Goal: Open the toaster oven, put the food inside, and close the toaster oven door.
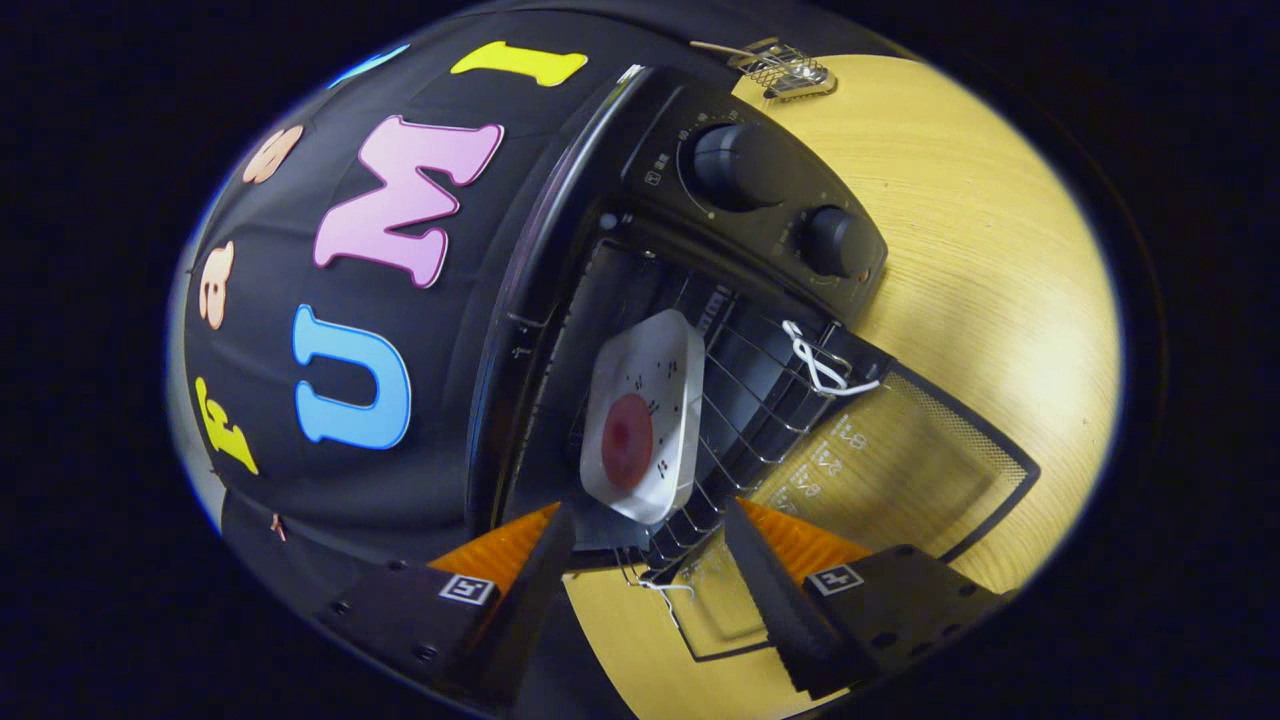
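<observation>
Wooden table (pixel 980 250) against black booth cloth. One toaster oven (pixel 700 250), door (pixel 890 470) folded down open, two knobs. One white plate (pixel 645 420) with one red food piece (pixel 627 440) sits on the oven rack inside. Gripper (pixel 650 530) spread wide, holding nothing, just before the plate.

Tool (pixel 648 540): two tapered, wedge-shaped fingers (pixel 775 590) with ribbed inner faces, standing apart with nothing between them. Each finger is mounted on a dark block with small round screw holes. One square black-and-white marker tag (pixel 467 589) sits on top of each block.
</observation>
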Demonstrator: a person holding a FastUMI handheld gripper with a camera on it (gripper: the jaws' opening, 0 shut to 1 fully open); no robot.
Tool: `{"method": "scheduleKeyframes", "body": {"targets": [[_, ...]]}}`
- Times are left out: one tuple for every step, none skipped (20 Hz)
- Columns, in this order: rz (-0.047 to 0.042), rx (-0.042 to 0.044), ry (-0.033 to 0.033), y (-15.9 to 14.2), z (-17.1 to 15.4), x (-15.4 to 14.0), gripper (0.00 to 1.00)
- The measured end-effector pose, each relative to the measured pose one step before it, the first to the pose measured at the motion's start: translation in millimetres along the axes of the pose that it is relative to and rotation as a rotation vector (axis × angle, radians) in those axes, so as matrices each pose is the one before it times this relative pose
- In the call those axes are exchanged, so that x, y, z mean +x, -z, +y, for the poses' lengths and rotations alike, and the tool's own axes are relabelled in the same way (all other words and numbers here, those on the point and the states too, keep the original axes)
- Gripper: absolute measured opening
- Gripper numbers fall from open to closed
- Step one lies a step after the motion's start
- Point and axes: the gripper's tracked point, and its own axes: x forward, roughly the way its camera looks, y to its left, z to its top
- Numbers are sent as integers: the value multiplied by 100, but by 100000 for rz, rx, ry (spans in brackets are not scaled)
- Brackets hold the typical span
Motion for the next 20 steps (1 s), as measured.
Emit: {"method": "scheduleKeyframes", "body": {"targets": [[-32,-4178,-62,330,-17,-1085,96],[617,-4824,189,451,-69,-954,96],[592,-4689,835,502,-189,-965,99],[656,-4529,1531,347,-375,-841,98],[-75,-4797,775,359,-183,-866,99],[-218,-5700,770,244,-158,-788,98],[-80,-6173,856,371,-169,-706,98],[90,-6435,469,334,-107,-505,98],[1161,-6403,207,585,-141,-647,99],[235,-5347,1789,372,-354,-582,99],[-644,-4194,910,290,-150,-612,99],[242,-3522,1134,434,-379,-370,99],[1273,-3291,1516,800,-581,-298,99],[1988,-3835,2536,809,-800,-137,99],[1819,-4015,3217,1079,-1083,333,99],[1750,-4353,3208,861,-842,-38,99],[510,-3807,3596,670,-878,-47,99],[-371,-3252,1838,439,-433,37,99],[621,-3086,1646,735,-214,269,99],[1475,-2929,1231,764,-194,218,99]]}}
